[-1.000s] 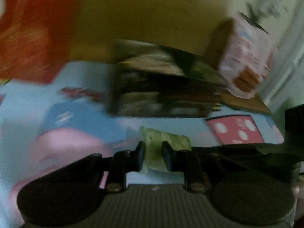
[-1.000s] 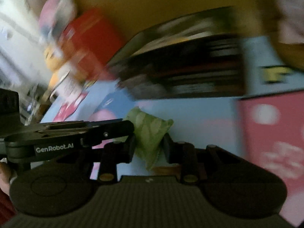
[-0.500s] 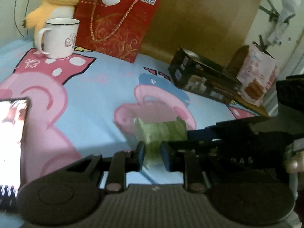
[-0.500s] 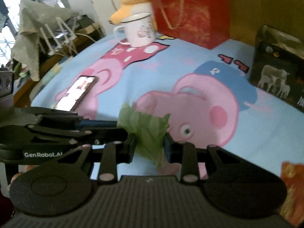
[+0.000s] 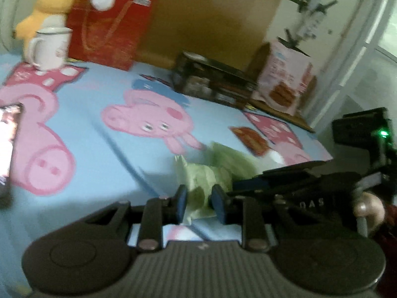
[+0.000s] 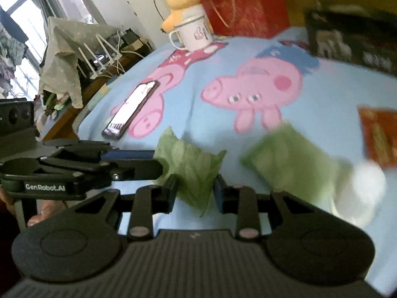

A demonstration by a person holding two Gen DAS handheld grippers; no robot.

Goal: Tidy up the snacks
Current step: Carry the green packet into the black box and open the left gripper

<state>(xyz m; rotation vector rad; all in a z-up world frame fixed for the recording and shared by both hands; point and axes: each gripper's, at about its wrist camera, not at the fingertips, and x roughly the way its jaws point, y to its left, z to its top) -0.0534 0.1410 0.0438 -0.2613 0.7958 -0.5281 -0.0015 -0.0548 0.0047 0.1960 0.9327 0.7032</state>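
We are holding one green snack packet [image 6: 192,171] between both claws, low in the centre of each frame above the blue cartoon sheet [image 5: 86,129]. The left gripper [image 5: 198,202] and right gripper [image 6: 194,193] are each clamping a side, so we are judging that both should lower together, then let go evenly. A second green packet [image 6: 290,159] is blurring at centre right, its label unreadable.

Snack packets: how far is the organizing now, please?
Done: nothing looks grouped yet. In hand: one green packet, between the jaws of both the left gripper and the right gripper. Left: a second green packet and a red packet lie loose on the bedsheet.
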